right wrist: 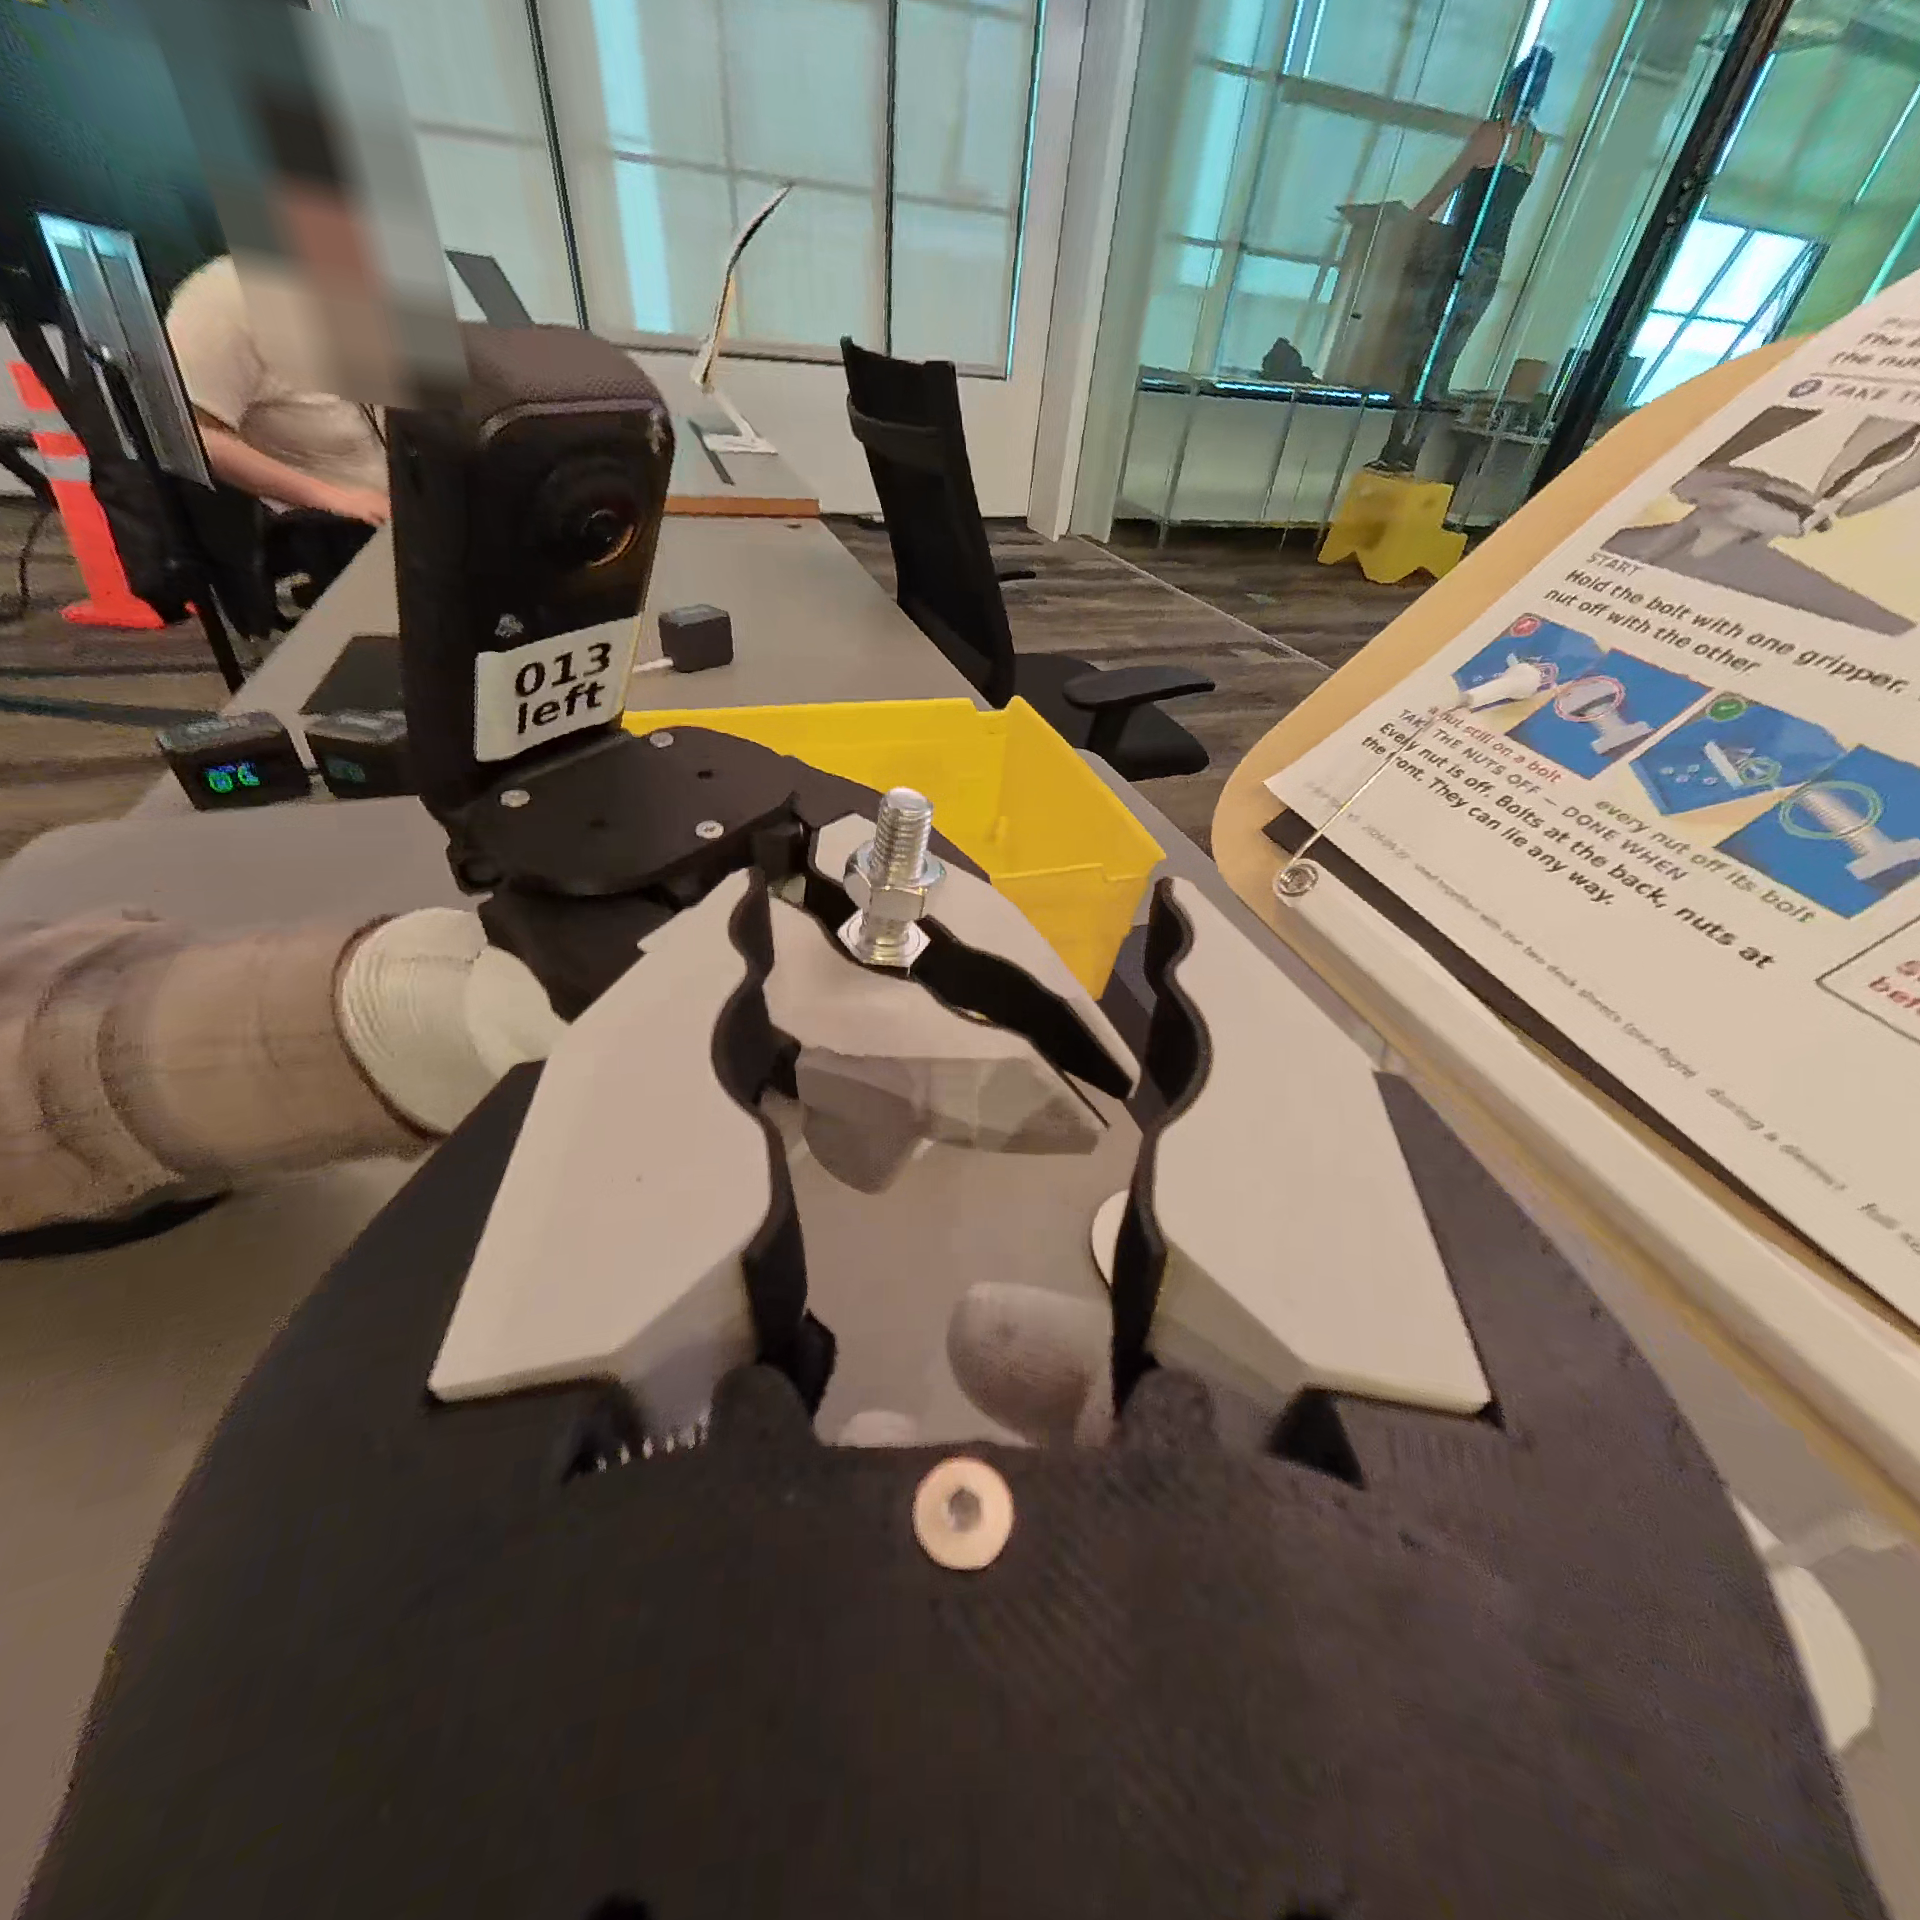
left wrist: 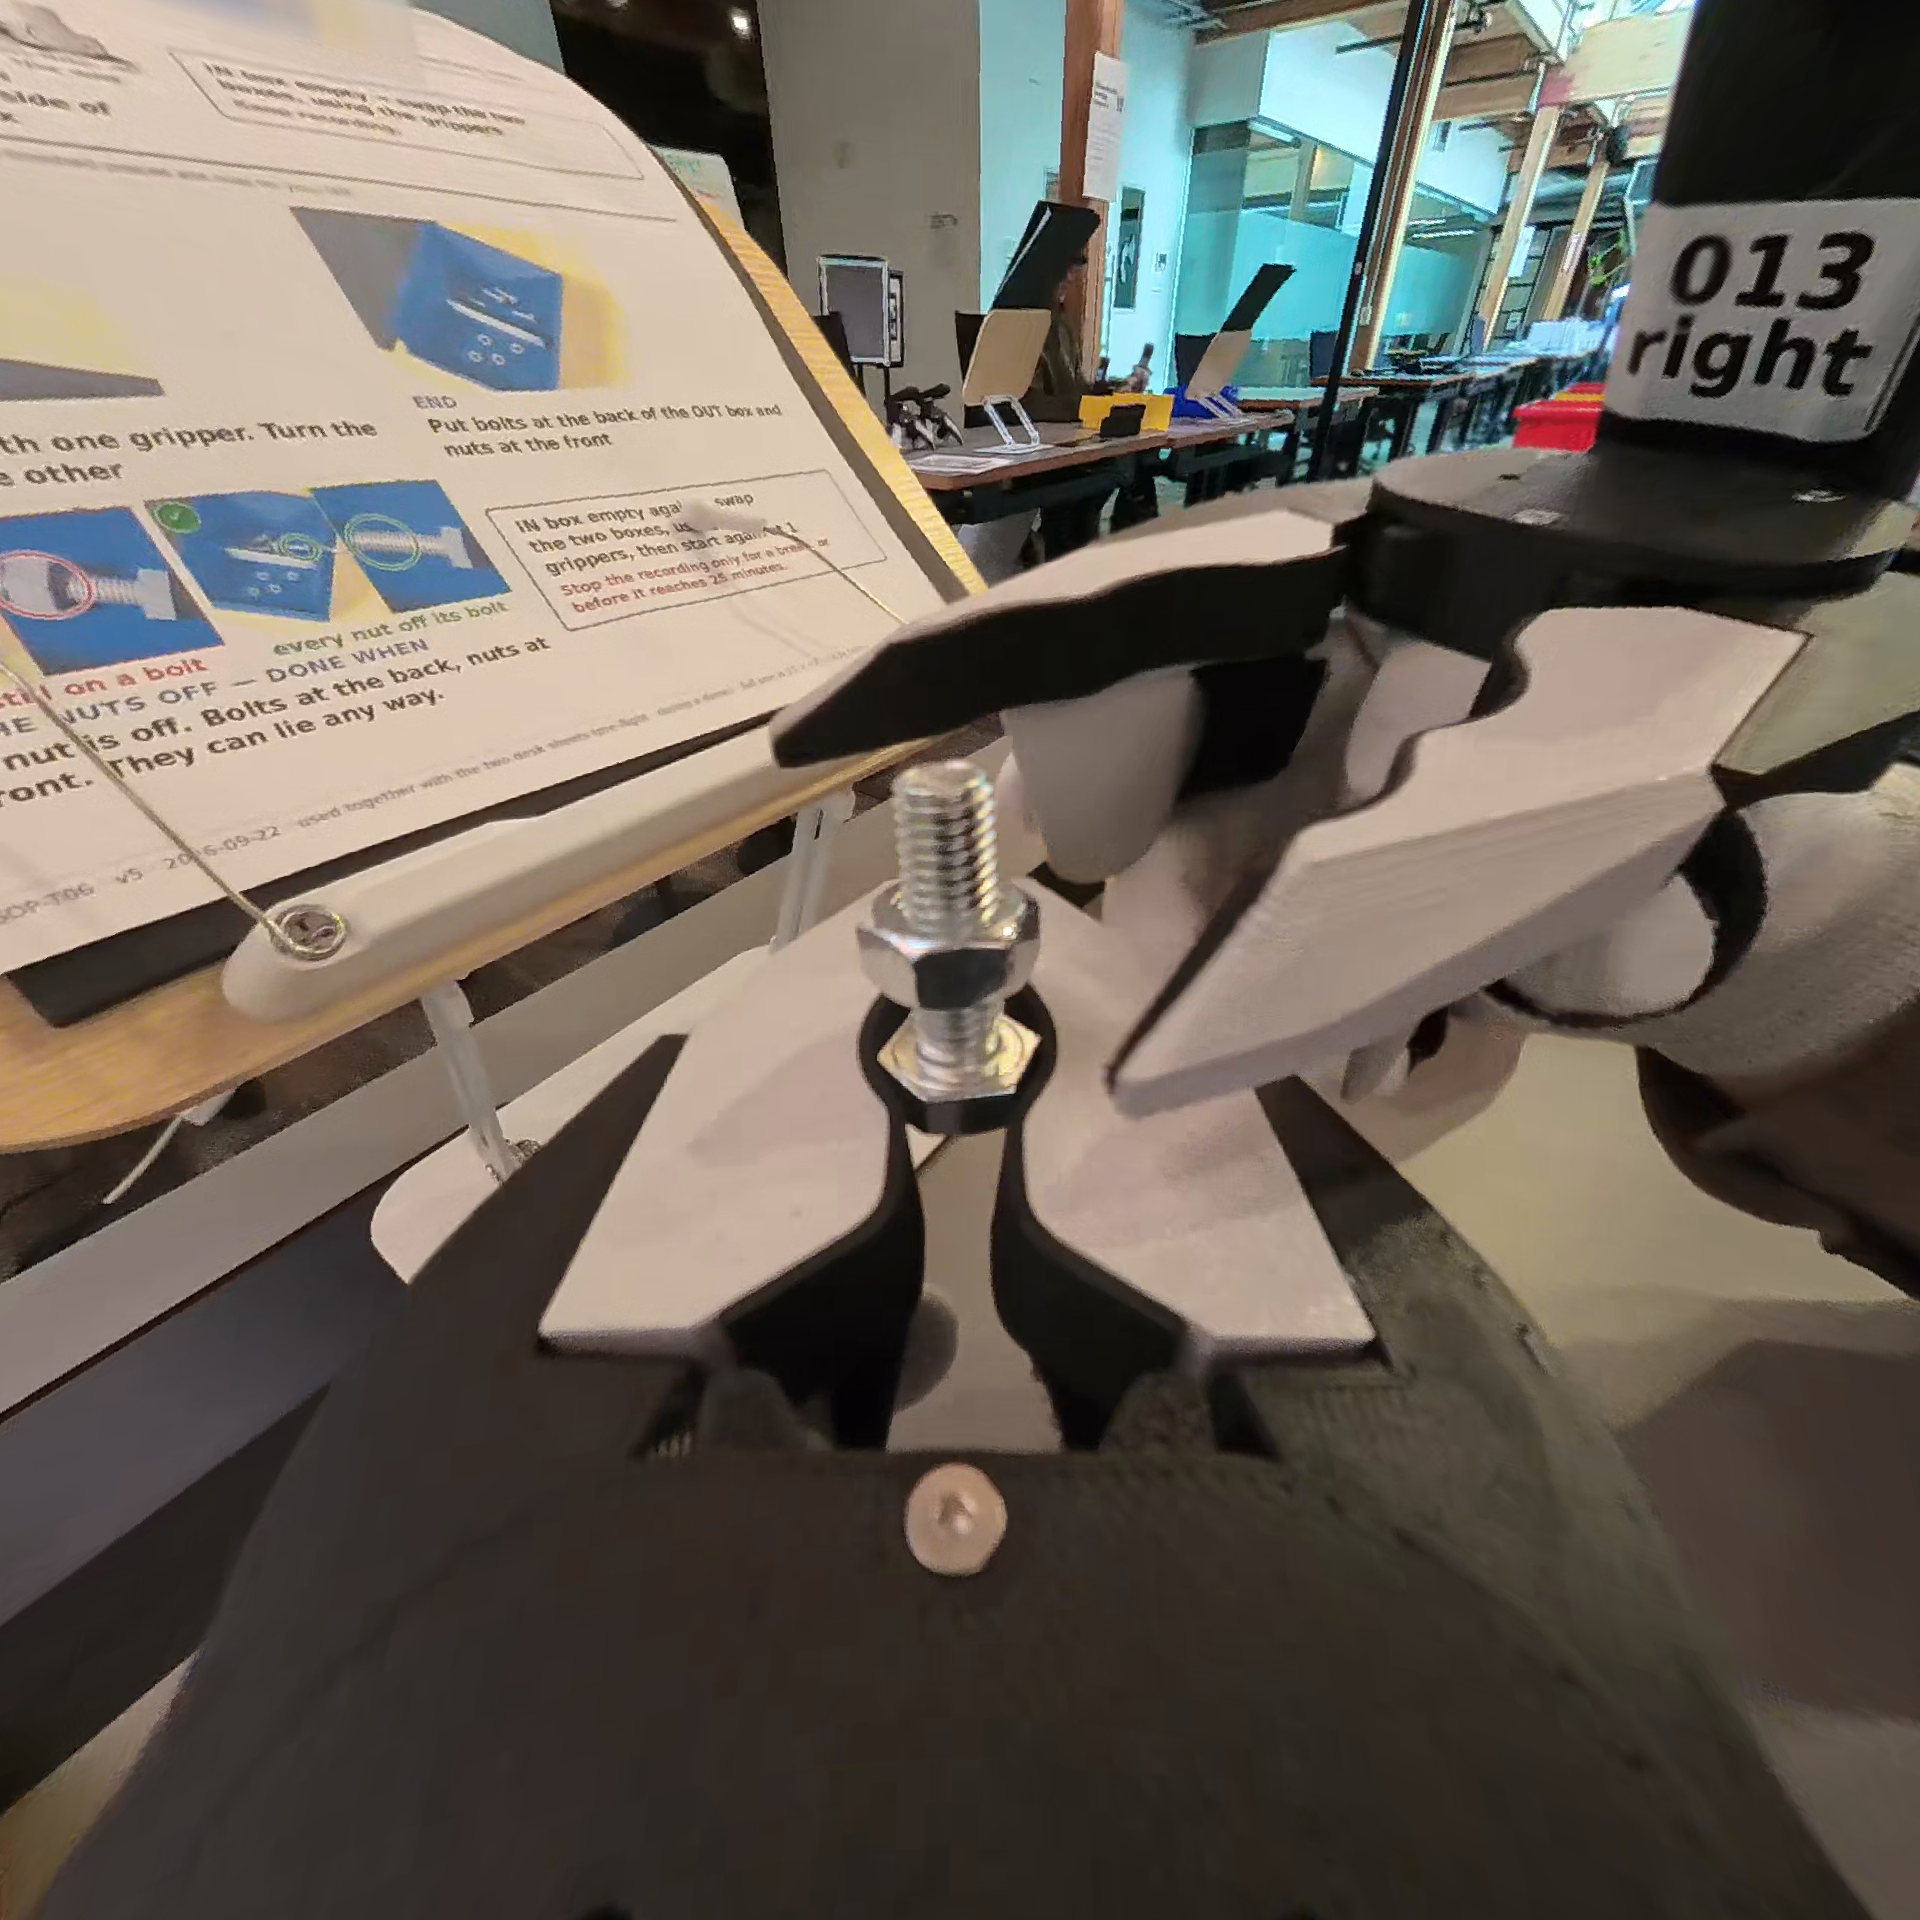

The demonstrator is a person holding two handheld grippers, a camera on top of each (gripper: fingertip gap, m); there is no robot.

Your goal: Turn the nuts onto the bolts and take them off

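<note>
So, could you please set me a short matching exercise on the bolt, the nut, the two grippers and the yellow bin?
Things:
1. left gripper
2. right gripper
3. nut
4. yellow bin

States or places:
A. open, fingers apart beside the bolt
B. on the table beyond both grippers
C. shut on the head of the upright bolt
D. threaded partway down the shaft, above the head

Pairs: 1-C, 2-A, 3-D, 4-B
</note>
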